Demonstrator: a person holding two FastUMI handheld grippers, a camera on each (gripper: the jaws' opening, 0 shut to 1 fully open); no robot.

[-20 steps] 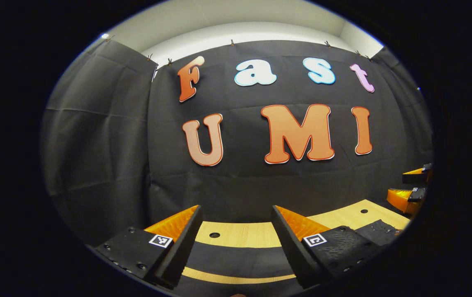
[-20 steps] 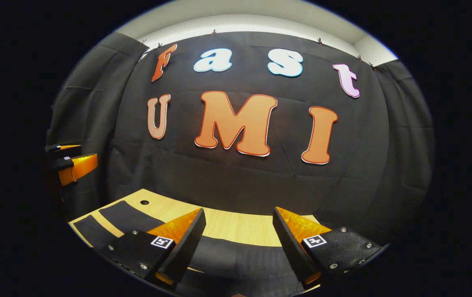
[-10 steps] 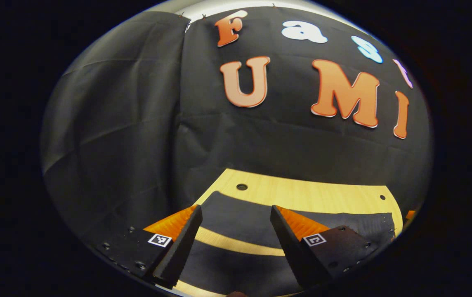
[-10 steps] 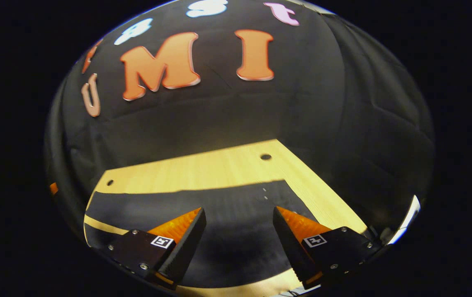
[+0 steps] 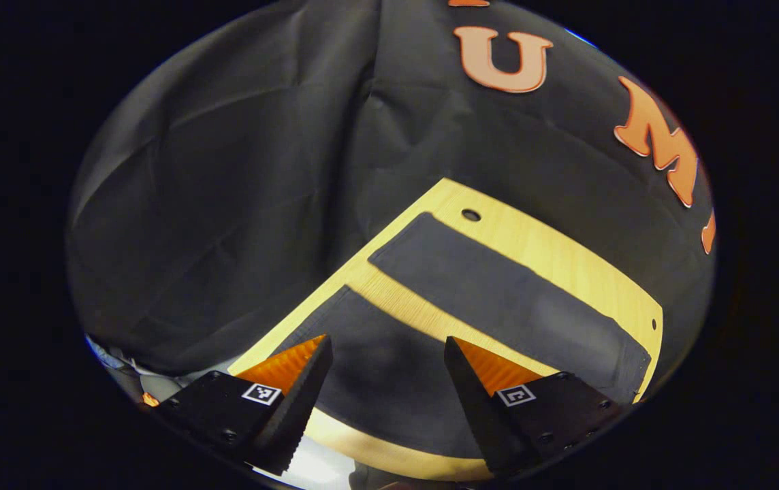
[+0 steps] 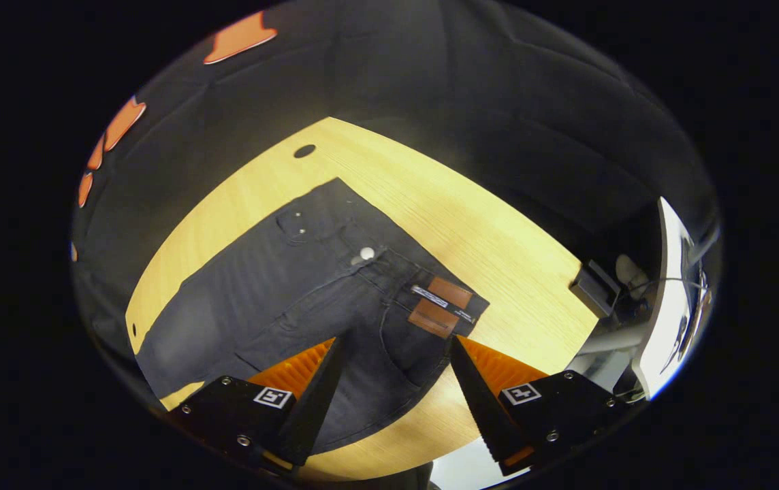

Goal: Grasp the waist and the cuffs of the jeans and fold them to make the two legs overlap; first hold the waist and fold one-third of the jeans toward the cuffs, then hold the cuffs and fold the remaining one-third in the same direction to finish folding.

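- Jeans [image 6: 308, 299] lie flat on the surface [image 6: 471, 224], legs [image 5: 498, 292] apart.
- Left gripper [image 5: 386, 395] and right gripper [image 6: 393, 395] hover above, both wide open, empty.
- Small dark box [image 6: 594, 286] sits off the surface's edge.

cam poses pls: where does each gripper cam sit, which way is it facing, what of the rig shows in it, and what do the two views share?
Left gripper view: rides on the left gripper, tilted down over the cuff end of the jeans; its own two fingers stand apart over the near leg.
Right gripper view: rides on the right gripper, tilted down over the waist with its button and leather patch; its own fingers stand apart.
Shared: the same jeans, laid flat with legs apart on the wooden table, and the black booth wall.
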